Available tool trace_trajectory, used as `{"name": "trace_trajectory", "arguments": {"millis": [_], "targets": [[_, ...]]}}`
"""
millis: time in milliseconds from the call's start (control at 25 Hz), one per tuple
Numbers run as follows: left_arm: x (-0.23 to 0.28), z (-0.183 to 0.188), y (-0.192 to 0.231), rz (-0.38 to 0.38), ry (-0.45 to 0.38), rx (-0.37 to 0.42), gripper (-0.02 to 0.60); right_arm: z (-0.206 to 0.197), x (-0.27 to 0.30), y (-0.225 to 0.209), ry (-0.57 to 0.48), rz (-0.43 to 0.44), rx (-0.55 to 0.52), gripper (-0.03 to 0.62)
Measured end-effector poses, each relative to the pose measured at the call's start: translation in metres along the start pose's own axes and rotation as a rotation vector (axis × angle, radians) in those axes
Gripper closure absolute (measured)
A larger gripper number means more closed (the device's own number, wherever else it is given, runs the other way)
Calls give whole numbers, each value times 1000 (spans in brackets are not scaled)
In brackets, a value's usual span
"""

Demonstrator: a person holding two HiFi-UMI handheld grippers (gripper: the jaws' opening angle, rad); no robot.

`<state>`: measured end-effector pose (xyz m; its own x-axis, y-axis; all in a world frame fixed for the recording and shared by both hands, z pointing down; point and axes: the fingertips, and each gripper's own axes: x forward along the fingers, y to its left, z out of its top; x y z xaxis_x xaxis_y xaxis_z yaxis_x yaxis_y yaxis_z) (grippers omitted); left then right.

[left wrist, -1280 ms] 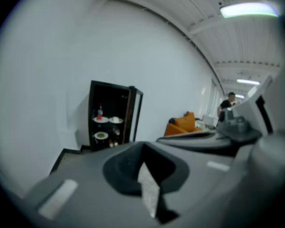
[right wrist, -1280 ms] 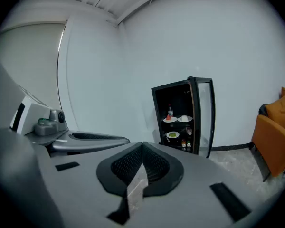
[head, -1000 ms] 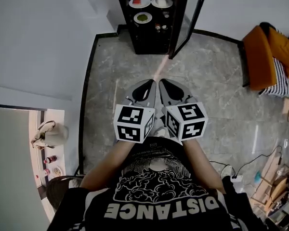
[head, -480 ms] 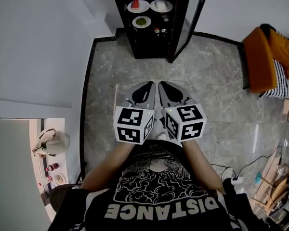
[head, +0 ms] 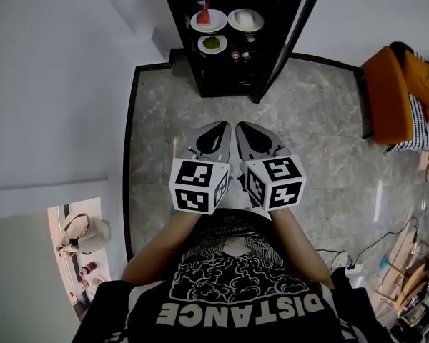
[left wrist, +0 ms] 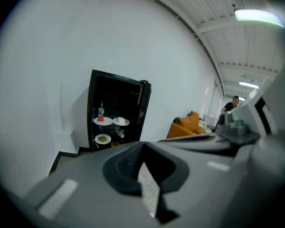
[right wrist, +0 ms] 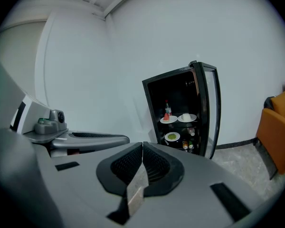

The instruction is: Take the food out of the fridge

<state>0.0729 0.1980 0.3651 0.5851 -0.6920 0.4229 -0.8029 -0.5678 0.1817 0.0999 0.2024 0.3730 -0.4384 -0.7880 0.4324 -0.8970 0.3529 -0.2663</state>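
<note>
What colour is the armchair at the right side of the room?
The armchair is orange; the head view shows it best.

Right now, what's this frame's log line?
stage: short of fridge | fridge door: open | plates of food: on shelves, untouched | left hand-held gripper: shut, empty | right hand-held gripper: shut, empty

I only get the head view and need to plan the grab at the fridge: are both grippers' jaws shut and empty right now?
Observer: The left gripper view shows the left gripper shut, with nothing between its jaws.
Operator: And the right one?
Observer: The right gripper is shut and empty too, in its own view.
Operator: Anyone else nearby?
Observer: The left gripper view shows a person far off, beyond the orange sofa.
</note>
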Motion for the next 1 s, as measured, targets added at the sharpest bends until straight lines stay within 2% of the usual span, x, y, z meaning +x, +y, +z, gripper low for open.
{"name": "trace_trajectory", "arguments": {"millis": [520, 760, 1000], "targets": [[59, 43, 104, -82, 17, -32, 581, 48, 112, -3, 38, -66, 53, 591], [78, 58, 145, -113, 21, -34, 581, 63, 154, -4, 25, -80, 127, 591], [98, 69, 166, -162, 33, -11, 580, 78, 179, -20, -35, -107, 248, 591]]}}
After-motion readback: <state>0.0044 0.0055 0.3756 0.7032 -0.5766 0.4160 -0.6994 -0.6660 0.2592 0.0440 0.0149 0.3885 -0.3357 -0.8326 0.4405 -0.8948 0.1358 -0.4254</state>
